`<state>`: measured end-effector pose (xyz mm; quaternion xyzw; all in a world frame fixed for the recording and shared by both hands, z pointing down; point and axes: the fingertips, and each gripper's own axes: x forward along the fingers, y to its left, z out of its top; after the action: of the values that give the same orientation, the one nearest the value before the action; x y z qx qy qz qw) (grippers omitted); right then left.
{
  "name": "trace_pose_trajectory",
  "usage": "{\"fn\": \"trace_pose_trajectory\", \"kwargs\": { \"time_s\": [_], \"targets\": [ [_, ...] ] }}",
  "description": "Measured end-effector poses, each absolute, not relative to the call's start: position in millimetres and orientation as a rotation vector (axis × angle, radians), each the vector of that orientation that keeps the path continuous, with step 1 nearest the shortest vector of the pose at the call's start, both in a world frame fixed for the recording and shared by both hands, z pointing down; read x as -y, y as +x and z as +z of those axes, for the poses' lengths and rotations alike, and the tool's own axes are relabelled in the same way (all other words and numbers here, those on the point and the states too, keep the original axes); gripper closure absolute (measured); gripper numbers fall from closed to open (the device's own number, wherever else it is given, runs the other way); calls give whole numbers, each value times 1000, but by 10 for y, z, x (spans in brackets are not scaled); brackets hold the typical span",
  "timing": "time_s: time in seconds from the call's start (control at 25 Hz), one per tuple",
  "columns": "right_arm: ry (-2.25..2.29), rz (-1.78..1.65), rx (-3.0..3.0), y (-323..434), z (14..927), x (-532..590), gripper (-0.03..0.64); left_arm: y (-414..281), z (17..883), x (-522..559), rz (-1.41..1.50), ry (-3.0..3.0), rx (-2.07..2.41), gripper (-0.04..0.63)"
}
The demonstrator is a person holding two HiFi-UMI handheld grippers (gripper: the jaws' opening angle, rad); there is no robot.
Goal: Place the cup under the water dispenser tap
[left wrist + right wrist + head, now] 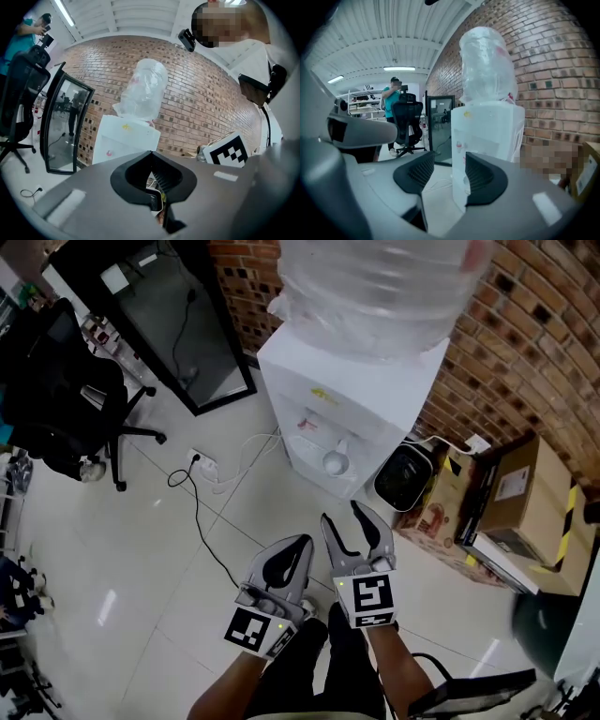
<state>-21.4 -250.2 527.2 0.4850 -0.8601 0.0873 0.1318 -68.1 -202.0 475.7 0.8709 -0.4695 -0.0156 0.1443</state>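
White plastic water dispenser (pixel 375 381) against red brick wall (pixel 525 343), clear plastic water bottle (pixel 375 277) on top. Small pale round cup (pixel 336 462) upright in the tap recess (pixel 311 427) on the dispenser's front. Seemingly below the taps, though these are too small to line up with certainty.

Judged: placing done; step in hand is clearing off.

To finish cleanly:
- Draw both grippers straight back from the recess, with no sideways sweep near the cup.
- Keep jaw tips off the tap levers.
- Probably a light, empty cup, likely to tip at a slight knock; leave alone unless visibly off-centre.
- Check alignment under the tap from the head view before calling it done.

Left gripper (pixel 302 542): jaw tips together, only the oval hollow behind them open, nothing held.

Right gripper (pixel 341 514): jaws partly apart, nothing between the pads.

Cup well apart from both grippers, ahead of the jaw tips and touching neither. Right gripper aimed roughly at the dispenser front, left gripper just beside it.
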Motion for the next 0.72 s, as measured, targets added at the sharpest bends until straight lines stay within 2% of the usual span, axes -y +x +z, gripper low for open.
{"fn": "trace_pose_trajectory", "kwargs": {
  "time_s": [0.28,0.72],
  "targets": [
    [1400,183,2576,-233,4424,2217,463,-688,4148,1890,-95,2559,1367,611],
    [1293,54,2618,-390,3530,1690,517,-664,3409,1487,-199,2618,1331,611]
  ]
}}
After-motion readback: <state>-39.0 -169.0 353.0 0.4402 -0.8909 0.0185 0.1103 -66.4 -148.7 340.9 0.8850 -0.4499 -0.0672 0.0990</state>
